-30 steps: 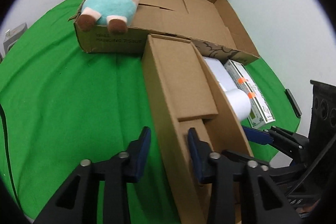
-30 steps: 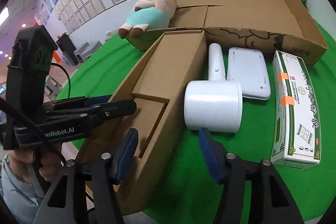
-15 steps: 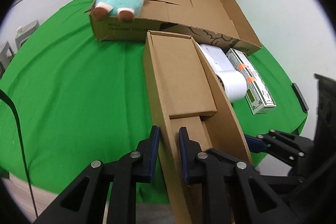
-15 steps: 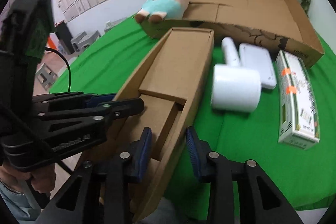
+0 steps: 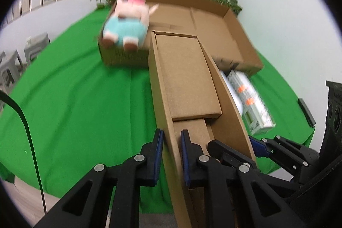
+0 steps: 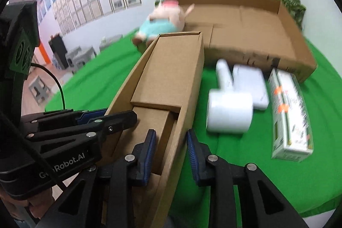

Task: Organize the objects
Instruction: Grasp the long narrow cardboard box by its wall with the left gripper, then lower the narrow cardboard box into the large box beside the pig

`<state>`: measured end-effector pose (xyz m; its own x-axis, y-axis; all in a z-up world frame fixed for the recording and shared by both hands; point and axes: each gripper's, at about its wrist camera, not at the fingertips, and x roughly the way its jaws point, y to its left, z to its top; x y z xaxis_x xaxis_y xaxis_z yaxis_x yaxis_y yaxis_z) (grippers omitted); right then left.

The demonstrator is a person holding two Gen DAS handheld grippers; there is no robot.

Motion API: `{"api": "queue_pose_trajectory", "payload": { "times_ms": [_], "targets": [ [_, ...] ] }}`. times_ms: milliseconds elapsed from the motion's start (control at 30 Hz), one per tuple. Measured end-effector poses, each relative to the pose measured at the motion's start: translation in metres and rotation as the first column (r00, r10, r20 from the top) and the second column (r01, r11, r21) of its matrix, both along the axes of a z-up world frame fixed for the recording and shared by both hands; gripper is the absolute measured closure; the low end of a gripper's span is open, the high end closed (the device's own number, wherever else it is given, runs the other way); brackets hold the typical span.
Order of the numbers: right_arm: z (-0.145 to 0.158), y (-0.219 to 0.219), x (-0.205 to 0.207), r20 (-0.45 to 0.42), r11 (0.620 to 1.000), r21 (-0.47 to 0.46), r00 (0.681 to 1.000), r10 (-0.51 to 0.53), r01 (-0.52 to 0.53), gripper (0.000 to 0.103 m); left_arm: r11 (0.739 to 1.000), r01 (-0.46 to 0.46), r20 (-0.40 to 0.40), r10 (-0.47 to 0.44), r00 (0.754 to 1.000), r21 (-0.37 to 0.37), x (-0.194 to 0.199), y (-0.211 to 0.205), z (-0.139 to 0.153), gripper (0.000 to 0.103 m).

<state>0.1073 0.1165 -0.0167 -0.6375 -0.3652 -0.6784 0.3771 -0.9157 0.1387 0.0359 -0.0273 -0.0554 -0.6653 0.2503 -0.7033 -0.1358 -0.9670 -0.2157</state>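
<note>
A long narrow cardboard box (image 5: 186,78) (image 6: 171,69), open on top with an inner flap, runs away from me over the green cloth. My left gripper (image 5: 172,138) is shut on its left wall near the near end. My right gripper (image 6: 171,138) has the right wall between its blue pads; its jaws are closing, and the pads sit against the cardboard. Each gripper shows in the other's view: the right gripper (image 5: 234,145), the left gripper (image 6: 115,114). Behind lies a large open carton (image 5: 121,57) (image 6: 245,55) with a plush pig (image 5: 128,22) (image 6: 164,18) on its left corner.
Right of the long box lie a white roll (image 6: 229,112), a white flat case (image 6: 250,82), a white tube (image 6: 223,72) and a green-and-white carton (image 6: 288,112) (image 5: 250,102). A black cable (image 5: 25,125) hangs at the left. Stools and framed pictures stand beyond the table.
Both grippers have closed from wide apart onto the long box's side walls. Both views have risen, and the box's far end now overlaps the large carton.
</note>
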Motion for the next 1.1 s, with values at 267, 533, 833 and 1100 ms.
{"api": "queue_pose_trajectory", "payload": {
  "times_ms": [267,533,833,1100],
  "targets": [
    [0.06,0.012,-0.026,-0.176,0.997,-0.073,0.983,-0.047,0.035,0.078,1.0,0.004,-0.198,-0.01,0.98,-0.031,-0.027,0.011,0.061,0.088],
    [0.146,0.024,-0.07,-0.349,0.993,-0.104,0.932,-0.094,0.061,0.078,0.998,0.041,-0.382,-0.059,0.922,-0.056,-0.079,0.023,0.146,0.088],
    [0.191,0.024,-0.165,-0.296,0.994,-0.082,0.951,-0.094,0.073,0.078,0.998,0.051,-0.334,-0.063,0.94,-0.046,-0.173,0.023,0.178,0.088],
    [0.163,0.024,-0.255,-0.186,0.992,-0.087,0.977,-0.106,0.091,0.078,0.998,0.057,-0.235,-0.065,0.97,-0.039,-0.219,0.024,0.156,0.088]
  ]
}}
